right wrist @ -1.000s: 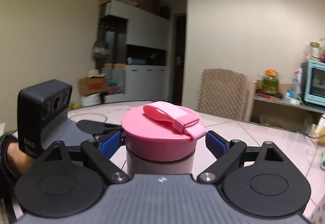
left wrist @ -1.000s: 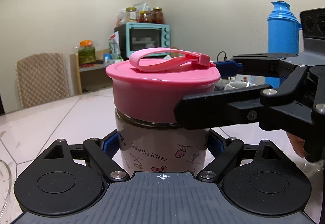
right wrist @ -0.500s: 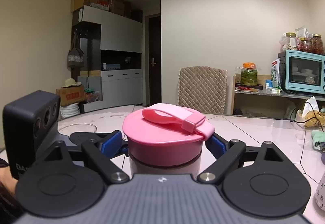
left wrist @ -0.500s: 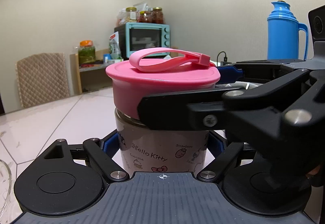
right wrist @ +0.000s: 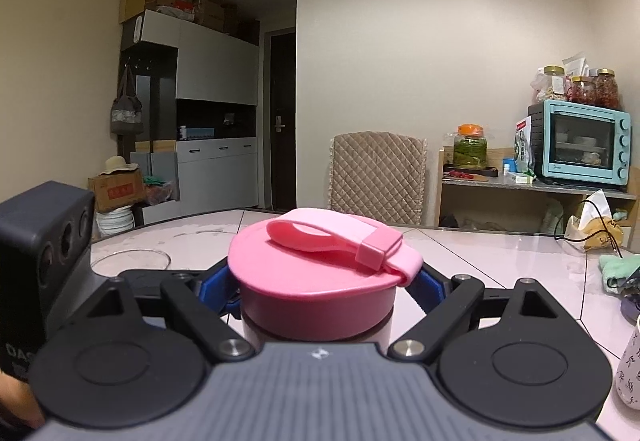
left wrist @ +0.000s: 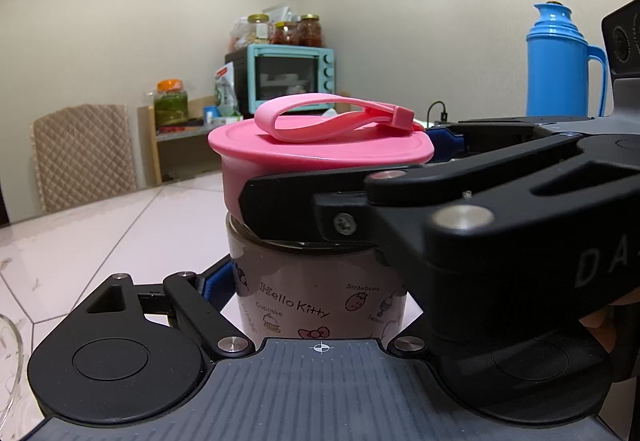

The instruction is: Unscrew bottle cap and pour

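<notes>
Right, I have both grippers on the Hello Kitty bottle (left wrist: pixel 320 297), which stands upright on the pale tiled table (left wrist: pixel 100 237). My left gripper (left wrist: pixel 320 289) is clamped around the printed body low down, its blue pads pressed to either side of the bottle. My right gripper (right wrist: pixel 320 287) is closed on the pink cap (right wrist: pixel 316 281), with a blue pad tight against each flank; from the left wrist view its black finger crosses the front of the cap just above the glass neck. The cap sits on top of the bottle, and its pink carry strap (left wrist: pixel 332 117) lies looped across the top. To my left a glass bowl (right wrist: pixel 130 261) rests on the table. Behind it all, a blue thermos (left wrist: pixel 560 61) stands at the right, a teal toaster oven (left wrist: pixel 292 77) sits on a shelf, and a quilted chair back (right wrist: pixel 378 173) is pushed against the table.
</notes>
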### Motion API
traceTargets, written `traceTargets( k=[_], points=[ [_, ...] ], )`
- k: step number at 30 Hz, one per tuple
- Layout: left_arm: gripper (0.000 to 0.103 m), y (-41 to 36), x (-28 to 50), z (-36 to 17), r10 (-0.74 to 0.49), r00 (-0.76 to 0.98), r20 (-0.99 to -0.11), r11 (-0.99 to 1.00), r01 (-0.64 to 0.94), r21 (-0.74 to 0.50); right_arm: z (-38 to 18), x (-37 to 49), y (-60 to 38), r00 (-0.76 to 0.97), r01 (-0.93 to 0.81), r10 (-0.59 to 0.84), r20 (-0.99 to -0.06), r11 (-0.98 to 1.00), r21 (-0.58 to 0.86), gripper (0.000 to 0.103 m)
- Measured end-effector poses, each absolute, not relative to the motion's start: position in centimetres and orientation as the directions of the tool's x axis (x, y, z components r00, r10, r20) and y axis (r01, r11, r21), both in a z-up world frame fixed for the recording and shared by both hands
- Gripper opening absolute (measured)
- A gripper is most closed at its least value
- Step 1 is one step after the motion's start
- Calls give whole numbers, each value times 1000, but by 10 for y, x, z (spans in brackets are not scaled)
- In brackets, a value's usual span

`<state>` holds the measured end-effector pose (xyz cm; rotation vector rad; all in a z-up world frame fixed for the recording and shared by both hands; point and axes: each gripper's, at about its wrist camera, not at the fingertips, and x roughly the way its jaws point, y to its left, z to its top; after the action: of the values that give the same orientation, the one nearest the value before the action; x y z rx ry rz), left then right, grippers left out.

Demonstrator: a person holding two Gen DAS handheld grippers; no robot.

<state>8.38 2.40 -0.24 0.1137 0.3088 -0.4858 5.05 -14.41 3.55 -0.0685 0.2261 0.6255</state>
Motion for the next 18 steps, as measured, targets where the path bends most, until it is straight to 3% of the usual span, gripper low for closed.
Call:
traceTargets(
  k=[18],
  points=[
    [90, 24, 83, -3, -441, 839, -318, 879, 475, 35, 37, 52, -144, 731, -659, 634, -252, 752, -17, 85]
  ],
)
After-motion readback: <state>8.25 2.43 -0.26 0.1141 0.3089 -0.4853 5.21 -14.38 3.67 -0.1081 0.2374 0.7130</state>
